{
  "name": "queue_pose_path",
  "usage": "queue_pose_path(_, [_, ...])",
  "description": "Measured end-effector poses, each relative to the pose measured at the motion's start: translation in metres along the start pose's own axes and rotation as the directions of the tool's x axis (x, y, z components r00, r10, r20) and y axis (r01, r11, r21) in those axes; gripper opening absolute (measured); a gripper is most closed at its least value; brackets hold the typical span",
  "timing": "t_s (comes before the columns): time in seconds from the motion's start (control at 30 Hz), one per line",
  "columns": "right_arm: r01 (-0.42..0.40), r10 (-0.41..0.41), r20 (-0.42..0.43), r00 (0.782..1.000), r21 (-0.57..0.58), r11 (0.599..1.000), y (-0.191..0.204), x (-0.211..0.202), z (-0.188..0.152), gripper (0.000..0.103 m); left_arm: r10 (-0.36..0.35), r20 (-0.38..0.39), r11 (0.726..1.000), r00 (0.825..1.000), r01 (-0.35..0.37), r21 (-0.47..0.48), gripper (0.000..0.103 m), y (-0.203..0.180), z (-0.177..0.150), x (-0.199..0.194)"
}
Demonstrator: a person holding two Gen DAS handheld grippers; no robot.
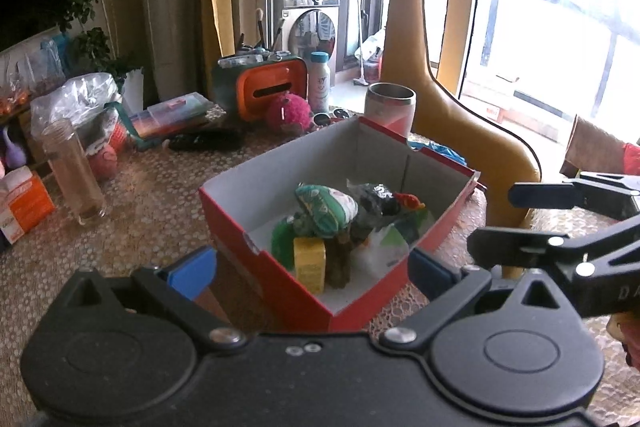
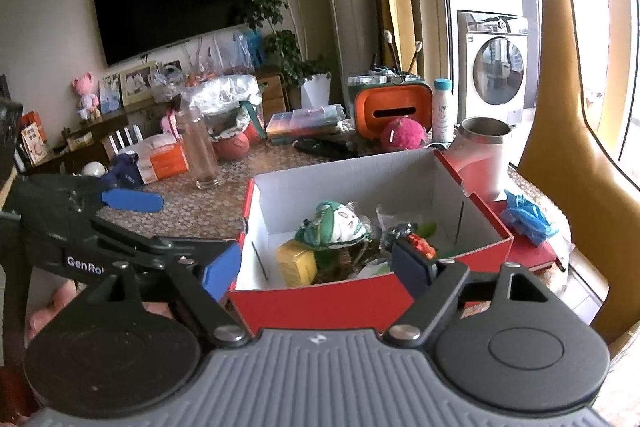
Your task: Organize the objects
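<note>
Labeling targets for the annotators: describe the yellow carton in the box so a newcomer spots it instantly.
Find the red cardboard box with white inside walls on the patterned table. Among the toys piled in it, look at the corner nearest the cameras, just below the green-and-white plush. The yellow carton stands there: the only plain, hard-edged rectangular block, solid yellow, amid soft or crinkly items.

I see the open red box (image 1: 280, 291) on the table, holding a green-and-white pouch (image 1: 326, 209), a yellow carton (image 1: 309, 263) upright, and crumpled wrappers (image 1: 376, 201).
</note>
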State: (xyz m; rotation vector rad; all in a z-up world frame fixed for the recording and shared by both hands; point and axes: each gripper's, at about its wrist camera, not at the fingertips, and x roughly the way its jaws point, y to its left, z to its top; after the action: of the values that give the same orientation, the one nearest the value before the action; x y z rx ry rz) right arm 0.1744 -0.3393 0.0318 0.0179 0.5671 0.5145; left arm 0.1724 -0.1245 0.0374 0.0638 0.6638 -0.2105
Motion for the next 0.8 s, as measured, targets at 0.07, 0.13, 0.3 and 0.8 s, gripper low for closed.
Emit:
queue_pose_path(0.07, [-0.005, 0.005, 0.004, 1.0, 0.025, 1.0, 0.001, -0.003, -0.003, 0.083, -0.006, 0.003, 1.0, 1.0, 0.006, -0.005, 0.102, 0.001, -0.004, -0.004])
queue_pose_path(0.13, [-0.005, 0.004, 0.007, 1.0, 0.037, 0.999, 0.003, -0.006, -0.007, 0.083, -0.01, 0.004, 1.0, 1.0, 0.01, -0.008, 0.102, 0.002, -0.009, -0.007])
queue_pose_path(0.3, [0.006, -0.007, 0.011, 1.0, 0.047, 0.999, 0.01, -0.011, -0.015, 0.083, -0.017, -0.005, 1.0, 1.0, 0.016, -0.008, 0.102, 0.002, -0.018, -0.008])
queue_pose_path(0.8, [0.042, -0.044, 0.041, 0.998, 0.037, 0.998, 0.024, -0.02, -0.029, 0.083, -0.04, 0.017, 0.999, 0.999, 0.04, -0.034, 0.102, 0.002, -0.028, -0.021])
